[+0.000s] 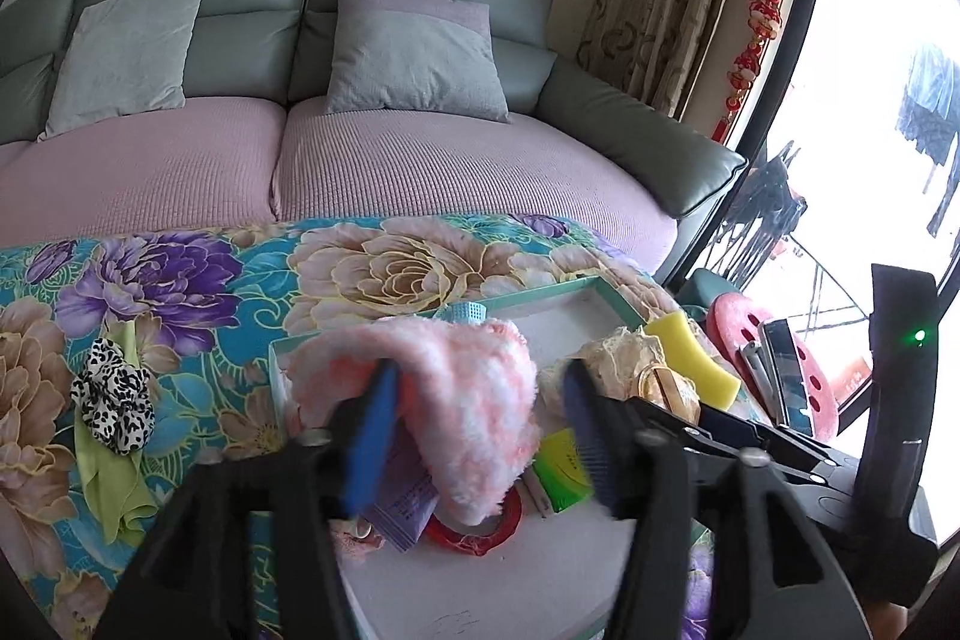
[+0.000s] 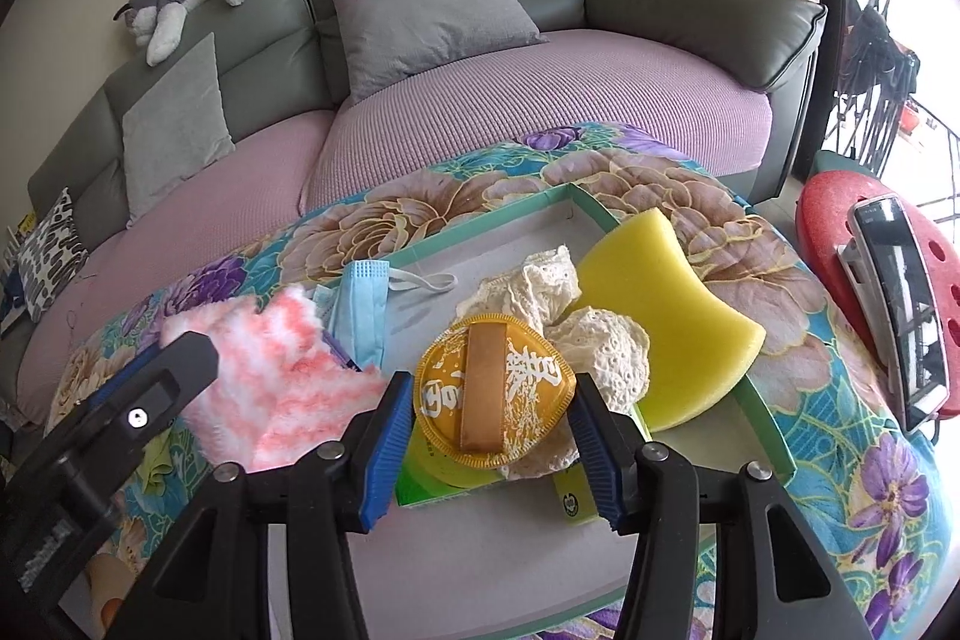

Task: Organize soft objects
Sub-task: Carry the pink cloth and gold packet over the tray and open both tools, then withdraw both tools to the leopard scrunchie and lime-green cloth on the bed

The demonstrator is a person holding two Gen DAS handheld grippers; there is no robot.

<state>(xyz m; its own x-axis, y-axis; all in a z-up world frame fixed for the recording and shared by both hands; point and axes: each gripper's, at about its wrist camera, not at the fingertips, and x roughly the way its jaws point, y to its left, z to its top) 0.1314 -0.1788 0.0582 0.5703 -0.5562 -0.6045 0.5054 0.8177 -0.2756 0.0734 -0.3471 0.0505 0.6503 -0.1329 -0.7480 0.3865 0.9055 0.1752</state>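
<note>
White characters, too stylised to read, are printed on the orange round pad (image 2: pixel 493 396) under its brown strap.

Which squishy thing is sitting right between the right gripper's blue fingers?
The round orange puff with the tan strap. It sits between the right hand-held gripper fingers; the yellow sponge and pink fluffy cloth lie off to either side.

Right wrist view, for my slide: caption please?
Right gripper jaws straddling an orange puff beside lace and a yellow sponge.
</note>
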